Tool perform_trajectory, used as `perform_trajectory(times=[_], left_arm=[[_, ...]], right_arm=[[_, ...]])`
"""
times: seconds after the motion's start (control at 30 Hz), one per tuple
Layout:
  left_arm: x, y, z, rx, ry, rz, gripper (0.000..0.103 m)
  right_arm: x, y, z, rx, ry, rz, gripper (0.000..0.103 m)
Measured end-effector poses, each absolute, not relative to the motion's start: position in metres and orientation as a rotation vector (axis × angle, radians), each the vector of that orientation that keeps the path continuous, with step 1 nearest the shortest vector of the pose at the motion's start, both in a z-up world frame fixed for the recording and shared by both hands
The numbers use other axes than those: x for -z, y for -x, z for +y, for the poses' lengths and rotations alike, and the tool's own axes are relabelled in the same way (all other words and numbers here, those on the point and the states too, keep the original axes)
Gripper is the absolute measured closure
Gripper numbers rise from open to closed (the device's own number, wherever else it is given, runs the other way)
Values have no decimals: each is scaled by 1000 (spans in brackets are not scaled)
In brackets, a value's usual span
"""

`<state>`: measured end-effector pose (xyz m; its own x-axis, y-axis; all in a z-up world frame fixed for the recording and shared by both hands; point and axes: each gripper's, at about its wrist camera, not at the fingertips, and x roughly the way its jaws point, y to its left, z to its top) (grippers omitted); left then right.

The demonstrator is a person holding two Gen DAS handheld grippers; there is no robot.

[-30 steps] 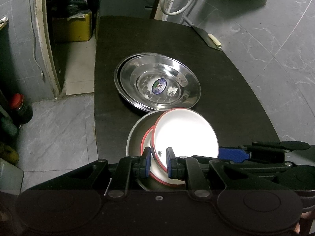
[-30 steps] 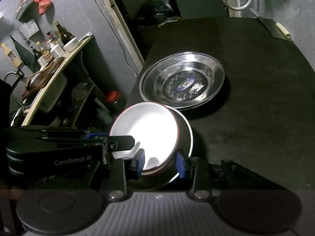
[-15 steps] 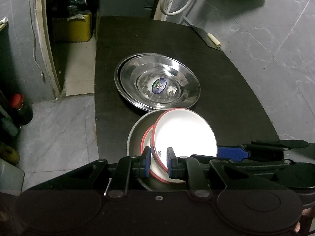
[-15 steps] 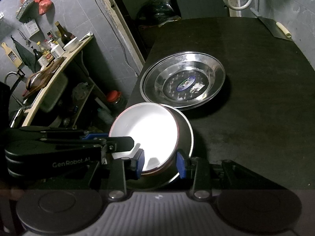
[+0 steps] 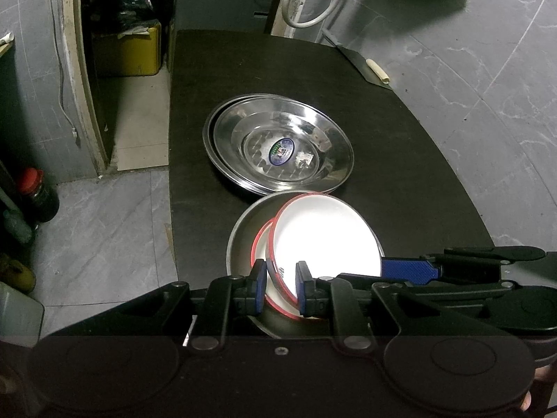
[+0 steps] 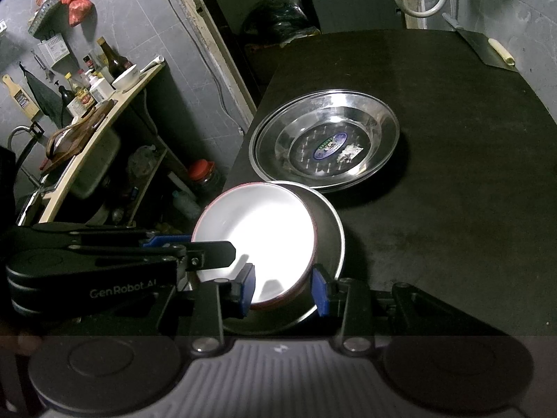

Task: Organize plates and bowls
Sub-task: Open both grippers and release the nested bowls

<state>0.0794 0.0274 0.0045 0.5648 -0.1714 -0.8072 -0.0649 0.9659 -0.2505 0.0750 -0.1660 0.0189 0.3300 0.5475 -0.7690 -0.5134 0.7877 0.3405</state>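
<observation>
Left wrist view — your left gripper: its blue pads sit on either side of the red rim of the upper white enamel bowl; a gap shows at the right pad, so the rim is not pinched.
Bowls: the upper white enamel bowl lies tilted in a second red-rimmed bowl, both inside a steel bowl at the black table's near edge.
Steel plates: nested, just beyond the bowls.
Cleaver: far right corner.

Right wrist view — your right gripper: parted, straddling the near walls of the bowls without clamping them.
Left gripper: reaching in from the left, at the white bowl's rim.
</observation>
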Motion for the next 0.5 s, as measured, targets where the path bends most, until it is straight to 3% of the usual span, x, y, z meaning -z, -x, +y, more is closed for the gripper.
perform_trajectory(times=[0.5], left_arm=[[-1, -78, 29, 50, 274, 990, 73]], right_arm=[[-19, -72, -168, -698, -36, 1013, 63]])
